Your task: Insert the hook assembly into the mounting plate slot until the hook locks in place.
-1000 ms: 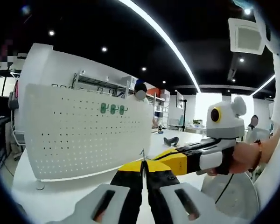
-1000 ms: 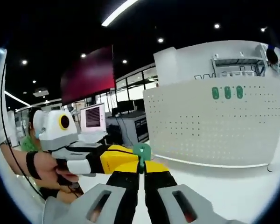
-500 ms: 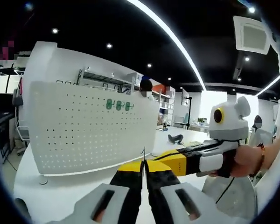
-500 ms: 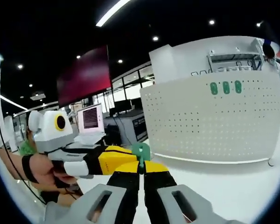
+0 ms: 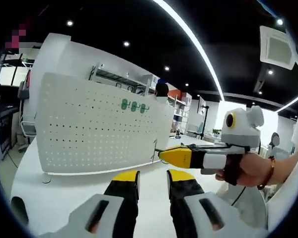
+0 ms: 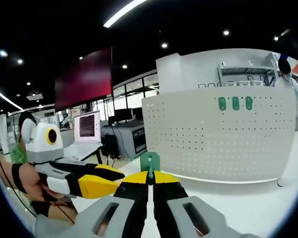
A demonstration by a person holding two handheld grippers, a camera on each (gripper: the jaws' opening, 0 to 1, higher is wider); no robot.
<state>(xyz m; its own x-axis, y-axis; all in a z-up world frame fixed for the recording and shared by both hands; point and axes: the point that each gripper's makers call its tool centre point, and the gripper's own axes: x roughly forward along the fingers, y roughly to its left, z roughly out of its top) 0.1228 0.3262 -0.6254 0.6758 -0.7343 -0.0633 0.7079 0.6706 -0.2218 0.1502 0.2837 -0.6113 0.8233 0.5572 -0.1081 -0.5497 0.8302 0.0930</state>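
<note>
The white perforated mounting plate (image 5: 94,131) stands upright on the white table (image 5: 64,198), with three green hook pieces (image 5: 131,105) fixed near its top edge. In the right gripper view the plate (image 6: 223,136) rises ahead, carrying the same green pieces (image 6: 235,103). My right gripper (image 6: 150,176) is shut on a green hook assembly (image 6: 150,161), held upright in front of the plate. In the left gripper view that right gripper (image 5: 161,154) reaches in from the right, with the hook (image 5: 154,148) edge-on at its tip. My left gripper (image 5: 153,176) stands open, holding nothing, below the hook.
A hand (image 5: 248,171) holds the right gripper. The left gripper (image 6: 114,181) shows at the lower left of the right gripper view. Behind the plate are shelves (image 5: 119,82) and a person (image 5: 162,90). A monitor (image 6: 91,128) and desks stand at the left.
My left gripper has opened and let go of the hook assembly, which stays in the right gripper. The two grippers have drawn apart, and both views have shifted slightly.
</note>
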